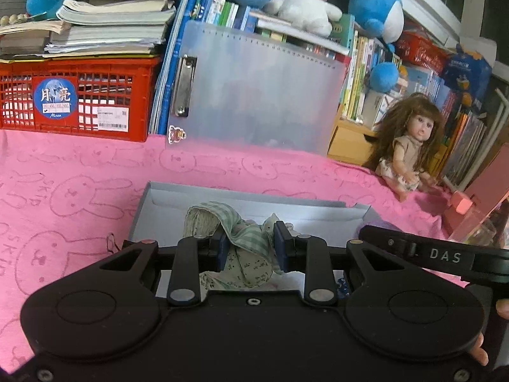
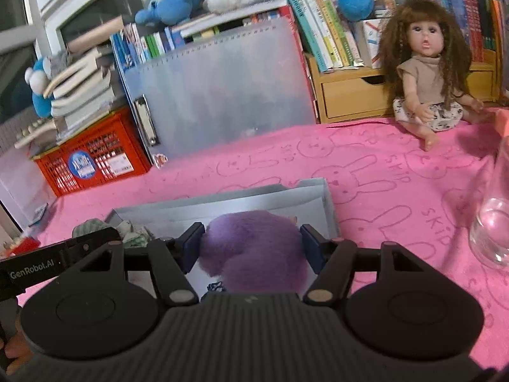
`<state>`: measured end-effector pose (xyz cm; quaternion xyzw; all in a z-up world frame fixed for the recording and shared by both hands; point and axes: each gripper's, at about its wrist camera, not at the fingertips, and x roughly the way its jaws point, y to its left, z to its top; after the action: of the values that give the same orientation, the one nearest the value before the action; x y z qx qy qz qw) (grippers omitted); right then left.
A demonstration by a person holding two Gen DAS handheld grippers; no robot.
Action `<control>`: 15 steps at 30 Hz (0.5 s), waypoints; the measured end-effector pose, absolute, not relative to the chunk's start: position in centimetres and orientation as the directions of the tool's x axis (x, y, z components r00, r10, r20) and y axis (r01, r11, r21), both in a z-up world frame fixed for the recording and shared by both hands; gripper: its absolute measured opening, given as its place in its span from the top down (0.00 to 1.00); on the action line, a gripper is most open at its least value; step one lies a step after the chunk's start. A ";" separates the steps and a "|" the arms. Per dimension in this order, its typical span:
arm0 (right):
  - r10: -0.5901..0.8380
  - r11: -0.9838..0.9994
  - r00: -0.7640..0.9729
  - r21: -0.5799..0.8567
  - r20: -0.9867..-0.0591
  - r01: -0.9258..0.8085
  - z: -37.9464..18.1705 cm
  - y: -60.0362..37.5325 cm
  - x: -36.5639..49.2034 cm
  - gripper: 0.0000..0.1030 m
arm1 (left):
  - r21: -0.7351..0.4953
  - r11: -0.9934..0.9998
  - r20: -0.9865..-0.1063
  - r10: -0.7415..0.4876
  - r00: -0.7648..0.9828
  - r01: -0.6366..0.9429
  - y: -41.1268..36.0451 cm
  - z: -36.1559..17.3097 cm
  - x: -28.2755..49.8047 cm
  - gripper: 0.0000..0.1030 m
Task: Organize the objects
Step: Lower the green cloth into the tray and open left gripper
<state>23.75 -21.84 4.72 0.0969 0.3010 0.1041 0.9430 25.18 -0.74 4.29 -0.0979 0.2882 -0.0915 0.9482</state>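
Both grippers pointed downward, side by side over the grey box (image 1: 241, 205) on the pink cloth (image 1: 79, 175). The left gripper (image 1: 251, 243) was pinched narrow on a bundle of green checked fabric (image 1: 246, 238) (floral cloth hung below). The right gripper (image 2: 251, 245), jaws wider, clasped a purple plush ball (image 2: 251, 251) above the box's right end.

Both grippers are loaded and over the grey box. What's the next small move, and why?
Probably lower both a little further, then open. The left gripper is shut on the green checked cloth and the right gripper on the purple fluffy ball, both above the open grey box, apparently not yet resting inside.
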 end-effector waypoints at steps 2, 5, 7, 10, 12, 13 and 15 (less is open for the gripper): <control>0.241 0.965 0.797 0.224 -0.553 -0.136 4.3 -21.5 23.9 0.34 | -0.231 0.966 -0.540 -0.226 0.811 0.115 -0.9 3.9 25.4 0.73; 0.234 0.968 0.789 0.215 -0.568 -0.132 3.6 -21.5 24.1 0.34 | -0.222 0.968 -0.547 -0.223 0.807 0.117 -1.2 3.5 25.5 0.73; 0.230 0.969 0.784 0.208 -0.576 -0.132 3.2 -21.4 24.1 0.34 | -0.221 0.968 -0.549 -0.225 0.805 0.120 -1.2 3.3 25.6 0.73; 0.227 0.971 0.779 0.202 -0.585 -0.131 2.8 -21.4 24.1 0.34 | -0.213 0.969 -0.552 -0.225 0.803 0.125 -1.4 3.1 25.6 0.72; 0.226 0.971 0.775 0.201 -0.590 -0.130 2.6 -21.4 24.1 0.34 | -0.207 0.970 -0.551 -0.223 0.804 0.127 -1.5 3.1 25.6 0.72; 0.226 0.971 0.774 0.200 -0.591 -0.130 2.5 -21.3 24.1 0.34 | -0.206 0.970 -0.551 -0.222 0.804 0.127 -1.6 3.1 25.6 0.72; 0.227 0.971 0.771 0.202 -0.595 -0.130 2.3 -21.3 24.1 0.34 | -0.206 0.970 -0.553 -0.222 0.803 0.126 -1.6 3.0 25.6 0.72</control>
<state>24.10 -21.31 2.31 0.0749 0.3247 0.0952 0.9380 25.60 -1.61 3.03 -0.0795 0.3000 -0.0920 0.9461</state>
